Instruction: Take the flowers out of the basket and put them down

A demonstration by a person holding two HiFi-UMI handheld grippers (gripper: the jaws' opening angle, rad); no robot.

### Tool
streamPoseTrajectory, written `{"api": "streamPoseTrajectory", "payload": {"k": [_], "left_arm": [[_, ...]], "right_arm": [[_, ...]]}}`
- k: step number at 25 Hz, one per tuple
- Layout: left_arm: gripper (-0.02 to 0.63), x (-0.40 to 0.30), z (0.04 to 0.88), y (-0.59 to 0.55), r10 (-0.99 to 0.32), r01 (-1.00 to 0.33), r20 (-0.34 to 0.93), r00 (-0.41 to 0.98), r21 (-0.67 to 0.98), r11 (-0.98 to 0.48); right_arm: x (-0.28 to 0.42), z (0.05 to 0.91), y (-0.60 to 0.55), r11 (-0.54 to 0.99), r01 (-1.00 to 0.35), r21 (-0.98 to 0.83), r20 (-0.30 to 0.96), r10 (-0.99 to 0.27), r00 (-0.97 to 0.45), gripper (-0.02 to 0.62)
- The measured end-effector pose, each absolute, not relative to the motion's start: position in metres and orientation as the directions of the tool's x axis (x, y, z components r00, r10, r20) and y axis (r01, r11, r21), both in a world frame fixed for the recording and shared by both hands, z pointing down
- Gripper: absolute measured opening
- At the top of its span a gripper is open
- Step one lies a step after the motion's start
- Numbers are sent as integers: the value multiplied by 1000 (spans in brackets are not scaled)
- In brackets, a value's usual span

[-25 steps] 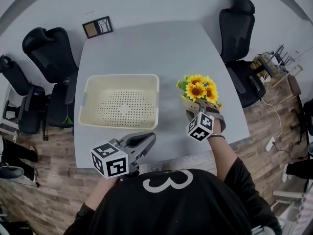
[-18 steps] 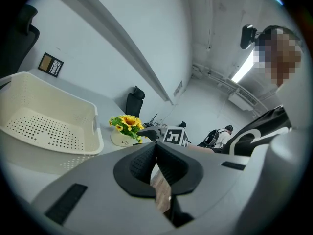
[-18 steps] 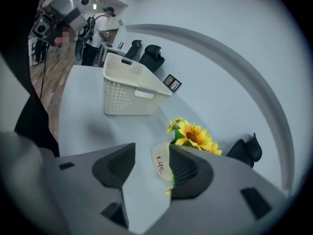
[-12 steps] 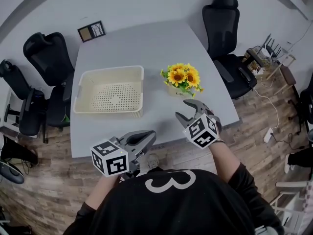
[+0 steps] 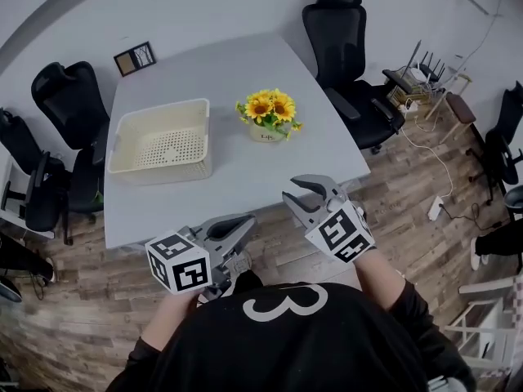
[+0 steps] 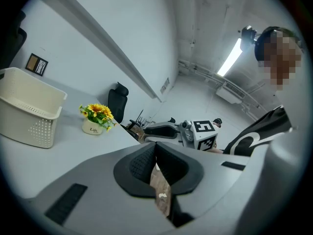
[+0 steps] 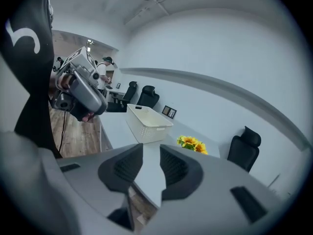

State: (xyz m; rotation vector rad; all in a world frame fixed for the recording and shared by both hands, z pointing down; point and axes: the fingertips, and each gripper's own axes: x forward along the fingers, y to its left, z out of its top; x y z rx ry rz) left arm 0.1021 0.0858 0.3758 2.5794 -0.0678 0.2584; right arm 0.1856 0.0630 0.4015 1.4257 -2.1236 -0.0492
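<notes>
A grey table (image 5: 245, 72) stands on a wooden floor (image 5: 425, 194), with black office chairs (image 5: 339, 23) around it. The flowers (image 5: 268, 113) stand in their pot on the table beside the cream basket (image 5: 163, 170), well ahead of both jaws. The left gripper (image 5: 245, 221) has its jaws together, holding nothing. The right gripper (image 5: 304, 190) has just been closing and is half open, also empty.

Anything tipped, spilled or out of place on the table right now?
Nothing stands out. The flowers stand upright in their pot on the table, just right of the empty basket and not touching it.
</notes>
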Motion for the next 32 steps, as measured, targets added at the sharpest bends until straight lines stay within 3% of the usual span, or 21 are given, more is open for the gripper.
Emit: {"api": "streamPoseTrajectory", "payload": {"k": [11,18,26,32], "left_arm": [[12,115,361,143,25,-63,181,983,465,-883],[12,120,362,156,32,-61,195,980,454,-889],[12,125,364,168,42,-55,203,978,450,-891],[12,122,370,174,48,-54,206,977,463,-885]], "right_arm": [[167,379,137,491,-871,0,267,-839,-474,9],[162,362,161,544,-806,-234,118,-807,-579,8],[166,359,178,532,-777,-337,56,-812,-581,6],[157,372,184,530,-776,-341,89,-804,-589,6]]}}
